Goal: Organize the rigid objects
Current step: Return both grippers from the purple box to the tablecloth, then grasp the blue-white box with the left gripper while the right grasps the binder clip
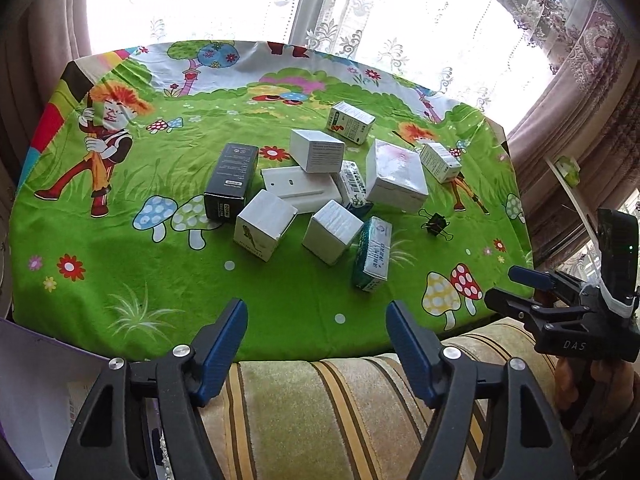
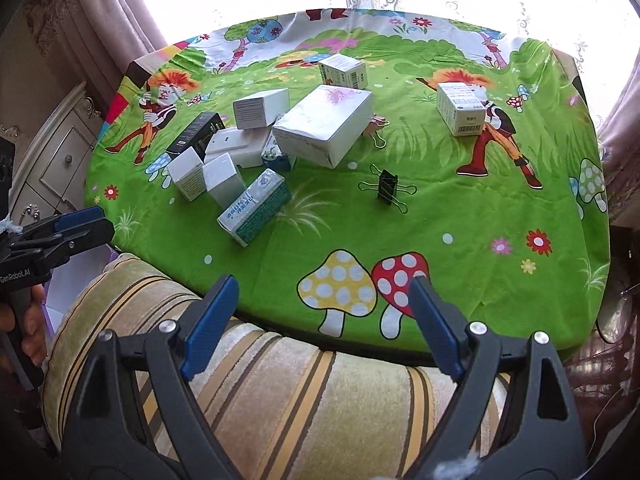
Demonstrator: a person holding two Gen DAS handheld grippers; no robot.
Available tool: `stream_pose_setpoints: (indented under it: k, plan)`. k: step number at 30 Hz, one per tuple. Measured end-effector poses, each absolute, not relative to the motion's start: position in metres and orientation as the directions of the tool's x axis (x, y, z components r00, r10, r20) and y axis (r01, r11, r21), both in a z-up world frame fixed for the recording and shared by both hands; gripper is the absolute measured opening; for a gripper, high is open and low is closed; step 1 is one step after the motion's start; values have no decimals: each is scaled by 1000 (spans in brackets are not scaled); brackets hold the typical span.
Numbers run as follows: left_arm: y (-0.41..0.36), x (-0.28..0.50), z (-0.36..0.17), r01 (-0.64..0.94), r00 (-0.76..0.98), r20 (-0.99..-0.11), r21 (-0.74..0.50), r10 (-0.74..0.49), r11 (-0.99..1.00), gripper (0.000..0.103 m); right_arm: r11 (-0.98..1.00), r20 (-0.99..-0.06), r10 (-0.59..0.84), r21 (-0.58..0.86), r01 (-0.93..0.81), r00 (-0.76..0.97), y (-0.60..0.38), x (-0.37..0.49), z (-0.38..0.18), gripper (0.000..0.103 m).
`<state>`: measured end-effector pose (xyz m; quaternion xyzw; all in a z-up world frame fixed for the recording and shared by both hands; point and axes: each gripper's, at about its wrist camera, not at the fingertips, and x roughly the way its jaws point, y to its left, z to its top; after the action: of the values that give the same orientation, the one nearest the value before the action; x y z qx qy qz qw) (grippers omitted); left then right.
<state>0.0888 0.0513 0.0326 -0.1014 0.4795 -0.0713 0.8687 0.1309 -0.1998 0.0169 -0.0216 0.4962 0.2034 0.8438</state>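
Several small boxes lie in a loose pile on the green cartoon tablecloth: a black box, a large white box, a teal box and white cubes. A black binder clip stands right of the pile, and one white box sits apart at the far right. My left gripper hangs open over the table's near edge, nothing between its blue pads. My right gripper is open and empty too, short of the mushroom print. Each gripper shows at the other view's edge.
A striped cushion runs along the table's near side under both grippers. A white and purple carton sits at lower left. Lace curtains hang behind the table, and a pale dresser stands to its left.
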Motion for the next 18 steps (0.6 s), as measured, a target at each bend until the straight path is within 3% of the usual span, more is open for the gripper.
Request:
stream_pose_setpoints:
  k: [18]
  plan:
    - [-18, 142, -2, 142, 398, -883, -208, -248, 968, 55, 932, -850, 338, 243, -267, 405, -236, 157, 3, 89]
